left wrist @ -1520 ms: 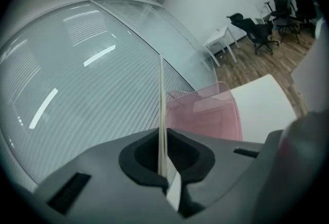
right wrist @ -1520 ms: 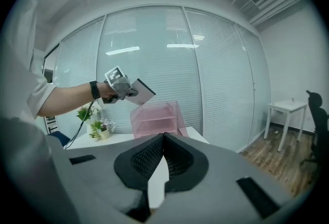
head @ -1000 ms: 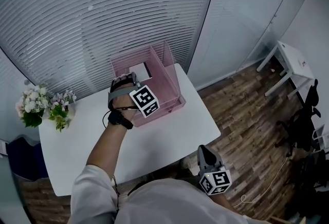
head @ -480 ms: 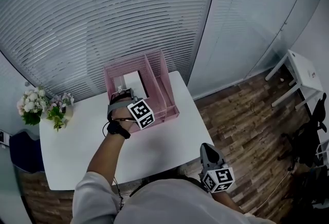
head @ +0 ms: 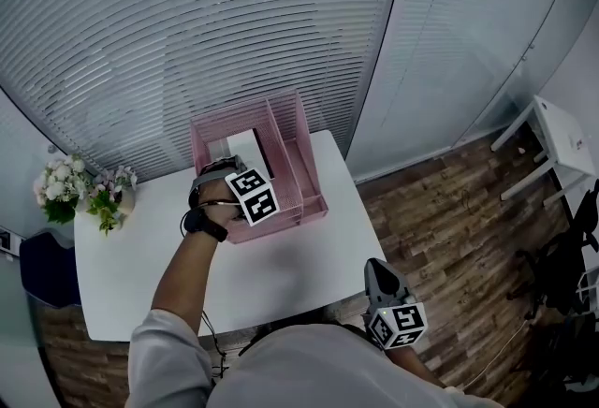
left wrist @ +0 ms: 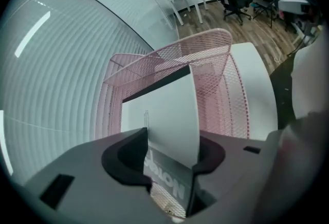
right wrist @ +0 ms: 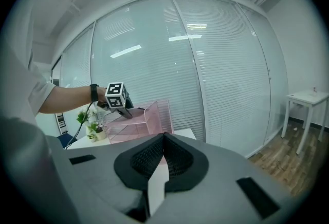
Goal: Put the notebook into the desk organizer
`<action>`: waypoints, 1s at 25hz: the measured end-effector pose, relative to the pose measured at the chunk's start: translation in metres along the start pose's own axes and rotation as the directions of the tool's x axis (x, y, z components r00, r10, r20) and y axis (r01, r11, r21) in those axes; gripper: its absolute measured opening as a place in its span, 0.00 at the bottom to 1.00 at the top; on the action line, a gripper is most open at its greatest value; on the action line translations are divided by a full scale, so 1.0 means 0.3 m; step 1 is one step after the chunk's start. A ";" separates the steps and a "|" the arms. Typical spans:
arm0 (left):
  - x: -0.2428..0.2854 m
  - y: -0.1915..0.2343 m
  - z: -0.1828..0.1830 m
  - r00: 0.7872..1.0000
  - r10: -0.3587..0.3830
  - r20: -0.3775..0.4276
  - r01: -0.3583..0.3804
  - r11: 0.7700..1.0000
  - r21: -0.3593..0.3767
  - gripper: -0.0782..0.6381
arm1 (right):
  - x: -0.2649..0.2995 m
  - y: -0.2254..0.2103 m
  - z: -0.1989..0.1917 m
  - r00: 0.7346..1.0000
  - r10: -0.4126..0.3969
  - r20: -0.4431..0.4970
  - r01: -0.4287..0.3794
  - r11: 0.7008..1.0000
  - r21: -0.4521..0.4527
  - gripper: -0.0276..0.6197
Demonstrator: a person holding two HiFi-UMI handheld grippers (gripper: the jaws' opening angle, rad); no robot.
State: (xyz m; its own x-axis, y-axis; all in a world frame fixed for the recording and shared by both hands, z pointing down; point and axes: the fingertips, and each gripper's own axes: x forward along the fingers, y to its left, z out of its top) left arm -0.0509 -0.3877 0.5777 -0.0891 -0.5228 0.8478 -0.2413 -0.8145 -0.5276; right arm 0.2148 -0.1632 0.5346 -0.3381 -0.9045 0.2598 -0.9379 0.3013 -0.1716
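Both jaws of the left gripper (left wrist: 172, 153) were opening around the notebook (left wrist: 164, 115), which stood inside the desk organizer (left wrist: 205, 48); this looked like the release step. The right gripper (right wrist: 163, 141) was closed and empty. Next, the left likely needed to lift clear without tipping the notebook.

A white table (head: 299, 270) stands on a wooden floor (head: 449, 228) before slatted blinds (head: 187, 22), flowers (head: 80, 196) near its left edge, a small white side table (head: 562, 130) well apart.

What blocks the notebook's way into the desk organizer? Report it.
Nothing visible does: the white notebook already stands inside the pink wire-mesh desk organizer, with the left gripper opening its fingers around it.
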 end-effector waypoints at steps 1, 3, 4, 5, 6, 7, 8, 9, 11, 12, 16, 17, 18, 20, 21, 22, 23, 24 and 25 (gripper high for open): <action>-0.003 -0.002 -0.001 1.000 -0.022 0.000 0.022 1.000 0.004 0.38 | 0.004 0.000 0.002 1.000 0.001 0.002 -0.001 1.000 0.001 0.06; -0.008 -0.011 -0.005 0.999 -0.050 -0.001 0.050 0.999 0.016 0.40 | 0.008 -0.001 0.003 1.000 0.000 0.004 0.000 1.000 0.002 0.06; -0.011 -0.016 -0.006 0.998 -0.060 -0.003 0.060 0.998 0.023 0.40 | 0.008 -0.003 0.003 1.000 -0.001 0.004 0.001 1.000 0.004 0.06; -0.015 -0.023 -0.008 0.998 -0.070 -0.005 0.070 0.997 0.030 0.40 | 0.007 -0.004 0.003 1.000 -0.002 0.004 0.002 1.000 0.005 0.06; -0.019 -0.029 -0.009 0.997 -0.081 -0.007 0.081 0.996 0.038 0.40 | 0.007 -0.006 0.003 1.000 -0.003 0.004 0.003 1.000 0.007 0.06; -0.024 -0.036 -0.008 0.996 -0.092 -0.009 0.093 0.995 0.046 0.40 | 0.008 -0.007 0.003 1.000 -0.005 0.004 0.005 1.000 0.009 0.06; -0.028 -0.042 -0.007 0.995 -0.101 -0.011 0.102 0.993 0.055 0.41 | 0.010 -0.008 0.002 1.000 -0.006 0.004 0.006 1.000 0.010 0.06; -0.032 -0.046 -0.005 0.994 -0.107 -0.012 0.107 0.992 0.064 0.42 | 0.013 -0.007 0.000 1.000 -0.006 0.004 0.006 1.000 0.011 0.06; -0.036 -0.048 -0.003 0.994 -0.109 -0.012 0.110 0.991 0.076 0.45 | 0.019 -0.002 -0.001 1.000 -0.006 0.003 0.006 1.000 0.012 0.06; -0.036 -0.048 -0.005 0.994 -0.110 -0.010 0.111 0.991 0.078 0.46 | 0.023 0.003 -0.001 1.000 -0.005 0.003 0.005 1.000 0.012 0.06; -0.047 -0.065 -0.005 0.991 -0.131 0.006 0.130 0.988 0.087 0.48 | 0.033 0.010 0.002 1.000 -0.004 0.003 0.004 1.000 0.012 0.06; -0.052 -0.071 -0.002 0.991 -0.134 0.009 0.132 0.987 0.090 0.48 | 0.033 0.007 0.004 1.000 -0.004 0.002 0.004 1.000 0.012 0.06; -0.058 -0.076 0.001 0.991 -0.134 0.012 0.133 0.987 0.094 0.48 | 0.034 0.005 0.005 1.000 -0.004 0.002 0.004 1.000 0.011 0.06; -0.070 -0.091 0.005 0.991 -0.135 0.016 0.132 0.986 0.104 0.48 | 0.034 0.006 0.006 1.000 -0.002 0.003 0.002 1.000 0.010 0.06; -0.077 -0.101 0.006 0.990 -0.138 0.018 0.135 0.985 0.110 0.48 | 0.035 0.008 0.007 1.000 -0.001 0.004 0.001 1.000 0.008 0.06; -0.085 -0.112 0.008 0.989 -0.145 0.021 0.142 0.983 0.116 0.48 | 0.036 0.012 0.009 1.000 0.002 0.005 -0.002 1.000 0.007 0.06; -0.094 -0.124 0.010 0.988 -0.154 0.027 0.150 0.981 0.120 0.48 | 0.039 0.017 0.011 1.000 0.005 0.007 -0.005 1.000 0.005 0.06; -0.101 -0.135 0.012 0.986 -0.161 0.034 0.156 0.980 0.123 0.49 | 0.042 0.022 0.014 1.000 0.008 0.008 -0.008 1.000 0.004 0.06; -0.106 -0.142 0.013 0.986 -0.164 0.040 0.158 0.980 0.123 0.49 | 0.045 0.026 0.017 1.000 0.011 0.009 -0.011 1.000 0.002 0.06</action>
State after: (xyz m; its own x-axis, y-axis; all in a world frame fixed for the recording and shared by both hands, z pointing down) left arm -0.0339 -0.3374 0.5731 -0.0093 -0.3916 0.9201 -0.1313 -0.9117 -0.3894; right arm 0.2034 -0.1747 0.5321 -0.3476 -0.9039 0.2494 -0.9341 0.3106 -0.1763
